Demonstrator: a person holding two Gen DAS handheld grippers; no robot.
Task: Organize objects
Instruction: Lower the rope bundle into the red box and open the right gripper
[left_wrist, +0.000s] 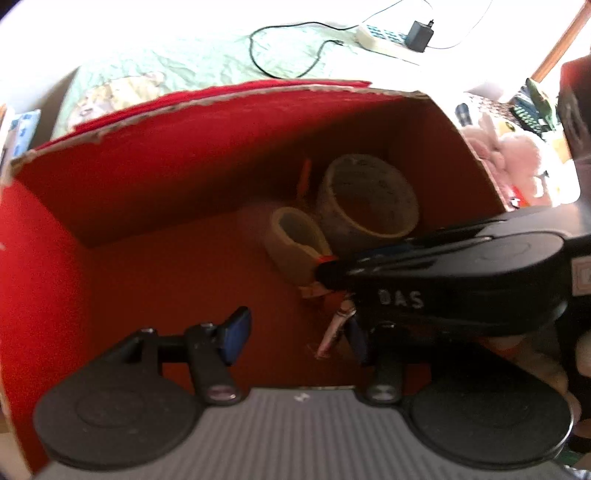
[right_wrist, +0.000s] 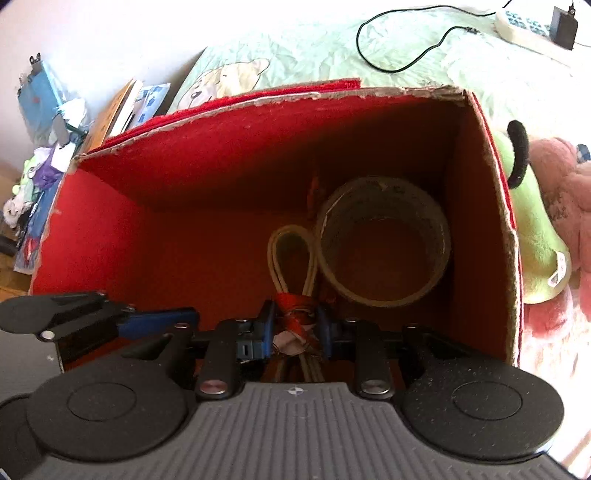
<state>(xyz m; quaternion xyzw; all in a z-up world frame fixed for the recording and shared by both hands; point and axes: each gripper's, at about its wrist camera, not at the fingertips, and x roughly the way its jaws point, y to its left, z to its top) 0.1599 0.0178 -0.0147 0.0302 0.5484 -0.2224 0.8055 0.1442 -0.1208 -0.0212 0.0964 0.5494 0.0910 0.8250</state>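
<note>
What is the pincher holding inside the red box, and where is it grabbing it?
The right gripper pinches a coiled white cable at its red tie. The left gripper holds nothing.

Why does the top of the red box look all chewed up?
The red box has a ragged, torn top rim, with pale cardboard showing along its far and right edges, as if flaps were ripped off. Inside, the tape roll lies tidily, and the right hand-held gripper is lowering a bundled white cable beside it.
</note>
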